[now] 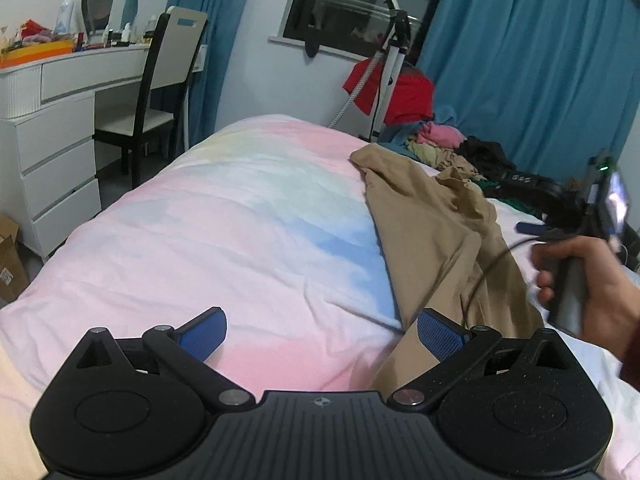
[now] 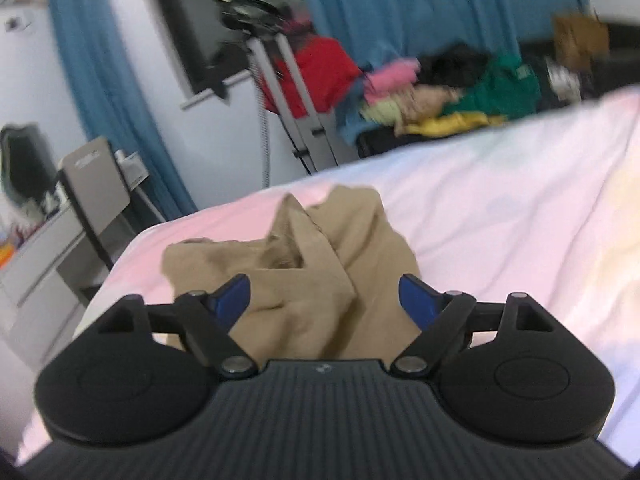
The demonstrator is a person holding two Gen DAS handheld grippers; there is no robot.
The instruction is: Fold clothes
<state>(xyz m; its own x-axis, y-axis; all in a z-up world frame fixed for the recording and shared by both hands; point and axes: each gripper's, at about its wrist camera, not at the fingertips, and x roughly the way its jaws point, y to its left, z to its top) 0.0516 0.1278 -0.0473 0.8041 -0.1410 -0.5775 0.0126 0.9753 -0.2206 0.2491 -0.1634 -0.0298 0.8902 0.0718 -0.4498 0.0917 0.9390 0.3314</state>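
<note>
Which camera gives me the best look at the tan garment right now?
The left wrist view: the tan garment shows sharp, stretching lengthwise along the bed. The right wrist view shows only its bunched end, blurred, beyond the open tongs.

a home bedroom, bed (image 1: 224,216) under a pastel quilt, white dressing table (image 1: 60,120) crowded with bottles, chair (image 1: 160,92), blue curtains (image 1: 528,64), heap of clothes (image 2: 440,96)

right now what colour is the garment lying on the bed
Tan, a plain khaki garment with no pattern; the left wrist view shows it best.
</note>
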